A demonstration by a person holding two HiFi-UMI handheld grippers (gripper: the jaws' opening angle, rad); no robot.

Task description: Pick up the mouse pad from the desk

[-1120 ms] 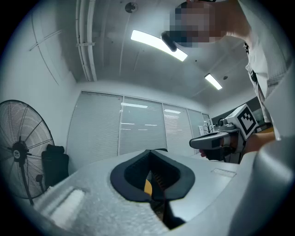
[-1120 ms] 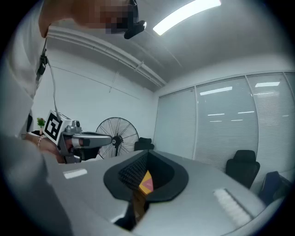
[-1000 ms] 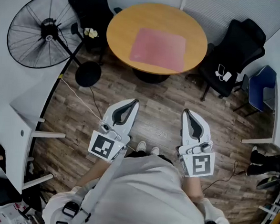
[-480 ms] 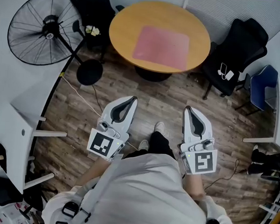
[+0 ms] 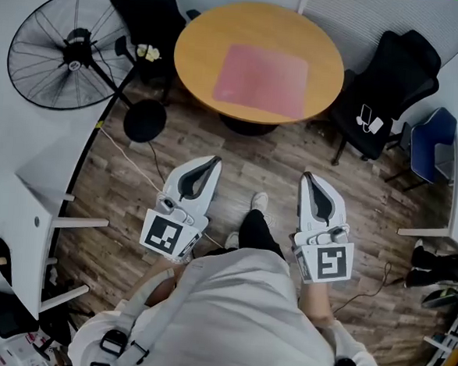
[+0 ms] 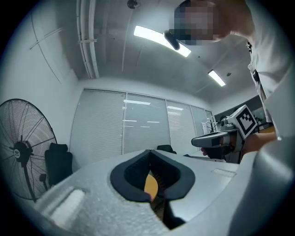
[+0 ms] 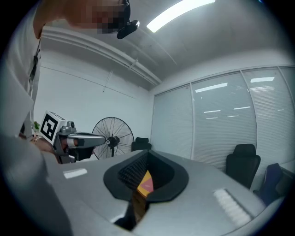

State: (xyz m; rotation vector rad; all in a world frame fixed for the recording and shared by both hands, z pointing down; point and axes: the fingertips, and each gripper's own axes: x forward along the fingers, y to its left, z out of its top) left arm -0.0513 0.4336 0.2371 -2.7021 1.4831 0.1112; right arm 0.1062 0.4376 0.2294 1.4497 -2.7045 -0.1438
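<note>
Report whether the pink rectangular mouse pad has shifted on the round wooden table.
No. The pink mouse pad sits in the same spot on the round wooden table, equally far from its rim.

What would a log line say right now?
left gripper: shut, empty | right gripper: shut, empty | pink rectangular mouse pad: flat on round wooden table, untouched

Mouse pad (image 5: 261,80) on table (image 5: 199,47)
</note>
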